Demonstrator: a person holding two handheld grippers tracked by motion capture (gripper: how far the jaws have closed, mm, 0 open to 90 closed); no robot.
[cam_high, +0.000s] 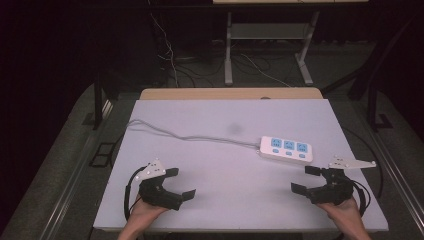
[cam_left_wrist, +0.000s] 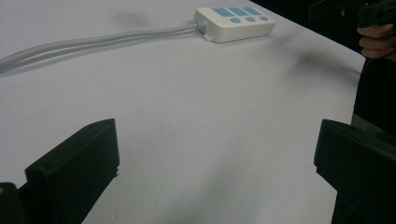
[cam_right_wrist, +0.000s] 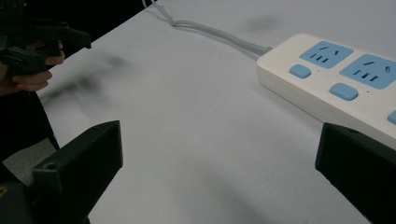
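Note:
A white power strip (cam_high: 286, 148) with three blue sockets and blue switches lies right of the table's middle; its grey cord (cam_high: 190, 136) runs off to the far left corner. In the left gripper view the power strip (cam_left_wrist: 236, 22) lies far ahead. It sits close by in the right gripper view, power strip (cam_right_wrist: 343, 77) just beyond the right jaw. My left gripper (cam_high: 180, 183) rests near the front left, open and empty. My right gripper (cam_high: 306, 179) rests near the front right, open and empty, a short way in front of the strip.
The white table top (cam_high: 225, 165) sits on a wooden board (cam_high: 230, 93). Beyond it stand metal table legs (cam_high: 228, 50) and loose cables (cam_high: 170, 55) on a dark floor. Each gripper trails a black cable by the table's front edge.

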